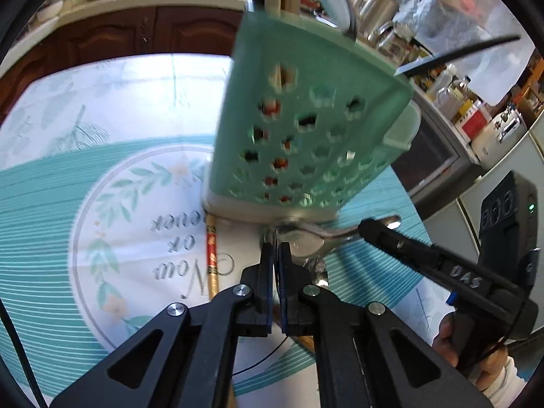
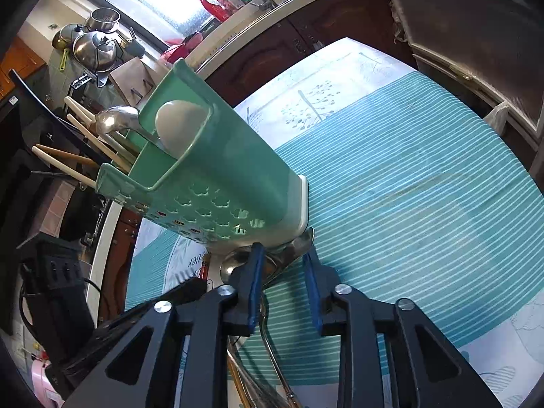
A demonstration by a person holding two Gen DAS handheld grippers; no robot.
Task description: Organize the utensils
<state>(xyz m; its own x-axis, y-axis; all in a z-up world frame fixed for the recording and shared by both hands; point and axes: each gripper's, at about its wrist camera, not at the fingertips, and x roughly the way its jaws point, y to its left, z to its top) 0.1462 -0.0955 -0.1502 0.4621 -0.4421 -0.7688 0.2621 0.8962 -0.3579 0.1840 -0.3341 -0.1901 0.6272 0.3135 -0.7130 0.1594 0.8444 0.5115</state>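
Observation:
A green perforated utensil holder [image 1: 306,129] [image 2: 217,170] stands on the tablecloth, holding spoons [image 2: 180,122] and wooden chopsticks [image 2: 78,159]. Metal spoons [image 1: 306,241] [image 2: 258,261] lie at its base. My left gripper [image 1: 276,248] is shut, its tips over a spoon bowl; whether it pinches anything is unclear. My right gripper [image 2: 282,265] is open, its fingers either side of the spoons' handles; it also shows in the left wrist view [image 1: 377,231]. A red and gold chopstick [image 1: 212,255] lies left of the holder.
The teal striped tablecloth [image 2: 408,187] covers the table. Brown cabinets [image 1: 136,30] stand behind. Pots [image 2: 95,47] and jars [image 1: 469,112] crowd the counters around. More utensil handles [image 2: 272,367] lie under my right gripper.

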